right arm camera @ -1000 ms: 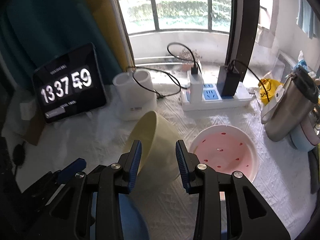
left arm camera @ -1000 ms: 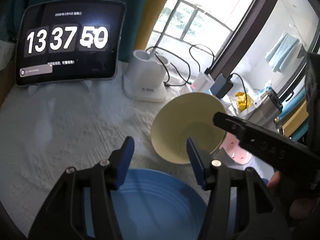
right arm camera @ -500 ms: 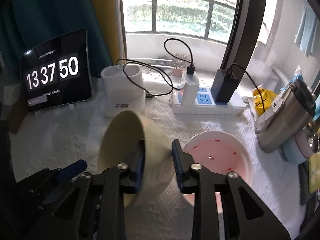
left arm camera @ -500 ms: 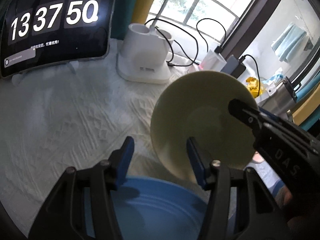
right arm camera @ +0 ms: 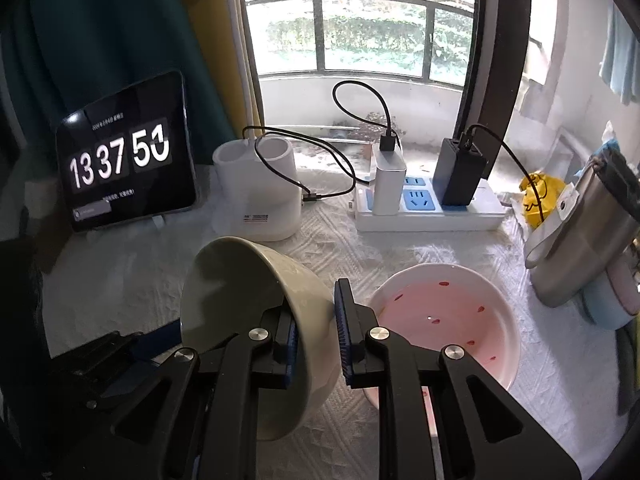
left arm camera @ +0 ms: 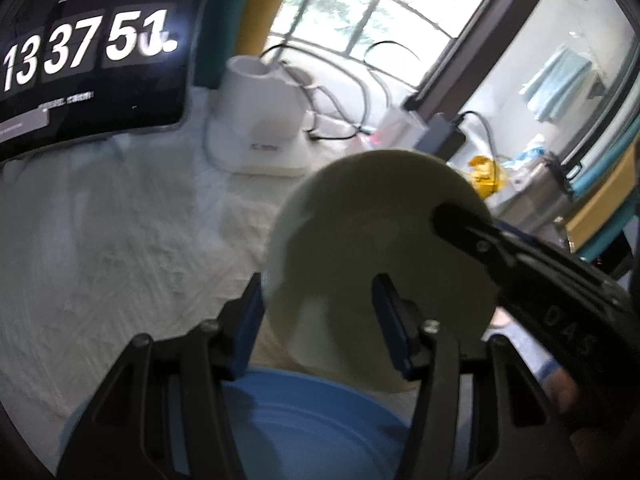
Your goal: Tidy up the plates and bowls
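My right gripper [right arm camera: 316, 336] holds a pale yellow bowl [right arm camera: 240, 300] by its wall, one pad inside and one outside, the jaws still closing on it. The bowl is tipped on its side with its mouth to the left. In the left wrist view the bowl [left arm camera: 360, 248] faces me, with a right finger [left arm camera: 500, 248] hooked over its rim. My left gripper [left arm camera: 318, 280] is open just in front of the bowl and grips nothing. A blue plate [left arm camera: 300, 424] lies under the left gripper. A pink bowl [right arm camera: 448, 320] sits on the cloth to the right.
On the white tablecloth [right arm camera: 120, 280] stand a tablet clock [right arm camera: 124, 152], a white holder [right arm camera: 260, 196] and a power strip [right arm camera: 424, 208] with chargers and cables. A steel flask [right arm camera: 580, 240] leans at the right edge, beside a yellow bag [right arm camera: 540, 196].
The right jaws narrowed onto the yellow bowl's wall and lifted it, tipping it from upright onto its side. The left gripper drew nearer to the bowl and stayed open.
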